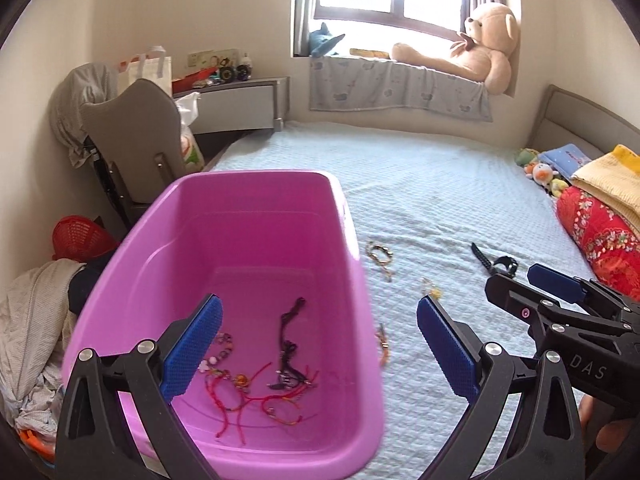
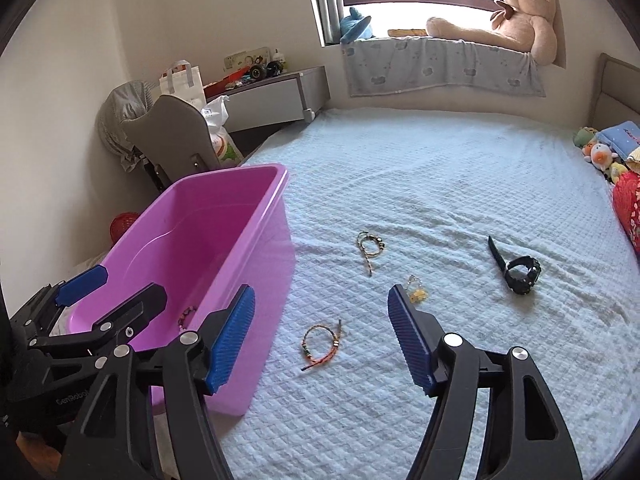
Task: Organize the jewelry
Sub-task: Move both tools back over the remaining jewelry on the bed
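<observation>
the pink bin (image 1: 240,264) stands on the bed (image 2: 440,184), at the bed's left edge. on the bottom of the bin lie red string bracelets (image 1: 256,404), a black cord bracelet (image 1: 288,344) and a beaded bracelet (image 1: 218,354), partly tangled together.

the left hand-held gripper (image 1: 318,348) is above the near end of the bin, its jaws wide apart and holding nothing. the right hand-held gripper (image 2: 320,342) is just to the right of the bin, over the bed, also spread open and empty.

to the right of the bin, on the bed cover, lie an orange braided bracelet (image 2: 320,346) nearest the bin, a gold bead bracelet (image 2: 370,250) farther back, a small yellow charm piece (image 2: 416,290), and a black watch (image 2: 518,270) farthest from the bin.
</observation>
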Tool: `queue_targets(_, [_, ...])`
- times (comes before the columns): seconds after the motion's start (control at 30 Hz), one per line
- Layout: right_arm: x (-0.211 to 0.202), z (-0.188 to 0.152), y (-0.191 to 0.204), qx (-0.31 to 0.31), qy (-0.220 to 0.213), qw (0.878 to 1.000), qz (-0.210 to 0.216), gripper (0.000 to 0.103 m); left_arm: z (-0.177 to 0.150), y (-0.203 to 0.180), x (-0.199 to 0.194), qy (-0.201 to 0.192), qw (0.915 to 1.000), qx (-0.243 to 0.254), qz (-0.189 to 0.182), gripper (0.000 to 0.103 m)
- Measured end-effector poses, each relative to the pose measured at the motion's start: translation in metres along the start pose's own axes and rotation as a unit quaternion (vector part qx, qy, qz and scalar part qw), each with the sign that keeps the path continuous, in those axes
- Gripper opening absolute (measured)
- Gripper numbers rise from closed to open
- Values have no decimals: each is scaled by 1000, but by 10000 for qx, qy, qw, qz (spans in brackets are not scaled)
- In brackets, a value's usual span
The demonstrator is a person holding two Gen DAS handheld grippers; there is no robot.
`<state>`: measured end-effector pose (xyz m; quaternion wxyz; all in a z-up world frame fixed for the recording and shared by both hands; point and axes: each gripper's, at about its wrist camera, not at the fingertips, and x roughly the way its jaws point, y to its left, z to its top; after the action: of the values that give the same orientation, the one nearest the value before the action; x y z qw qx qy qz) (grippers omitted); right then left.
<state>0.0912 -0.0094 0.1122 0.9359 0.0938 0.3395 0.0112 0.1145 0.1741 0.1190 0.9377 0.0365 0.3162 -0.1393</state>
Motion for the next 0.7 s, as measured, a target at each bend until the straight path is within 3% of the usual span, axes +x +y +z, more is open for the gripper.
queue_targets(0.23, [-10, -13, -53, 161, 8, 9997, -180, 69, -6, -41, 10, 154, 9998, 81, -110, 96])
queue_targets(0.43, [-15, -33, -102, 403, 122, 9984, -388, 69, -25, -61, 24, 448, 9988, -194, -60, 96])
queue_targets(0.7, [-11, -75, -149, 623, 424, 9965, -371, 69, -55, -81, 30, 411, 9960, -131, 779, 97])
